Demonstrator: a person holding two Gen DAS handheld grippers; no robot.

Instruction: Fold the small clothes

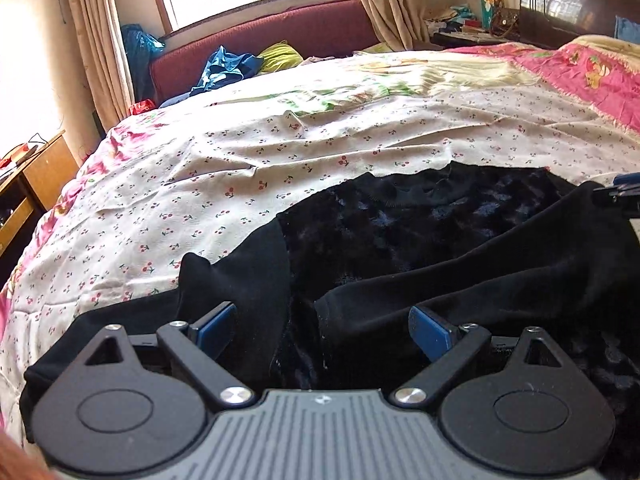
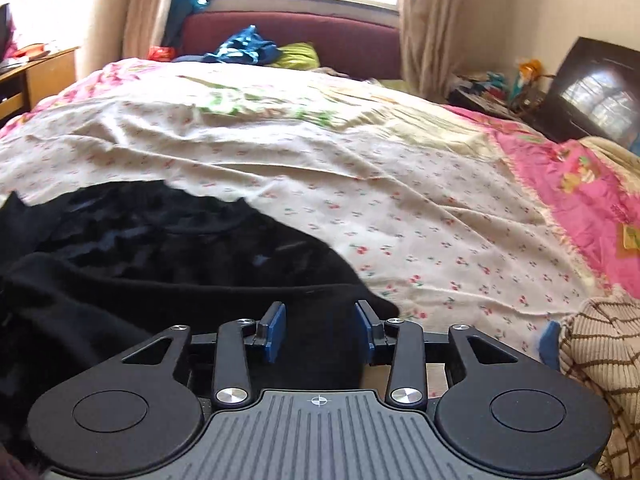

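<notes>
A small black top (image 1: 400, 236) with a shiny patterned body and plain black sleeves lies on the cherry-print bedsheet (image 1: 240, 184). My left gripper (image 1: 322, 330) is open just above its near edge, with one sleeve folded across the body in front of it. My right gripper (image 2: 320, 330) is open, its blue pads (image 2: 276, 330) on either side of black sleeve fabric at the garment's (image 2: 160, 248) right edge. Whether the pads touch the cloth is unclear. The right gripper's tip also shows in the left wrist view (image 1: 624, 192).
A beige striped knit garment (image 2: 600, 360) lies at the near right. A pink quilt (image 2: 580, 184) covers the bed's right side. Blue and yellow clothes (image 1: 248, 64) sit on the maroon headboard bench (image 1: 280, 32). A wooden desk (image 1: 24, 184) stands left; a cluttered nightstand (image 1: 468, 24) stands far right.
</notes>
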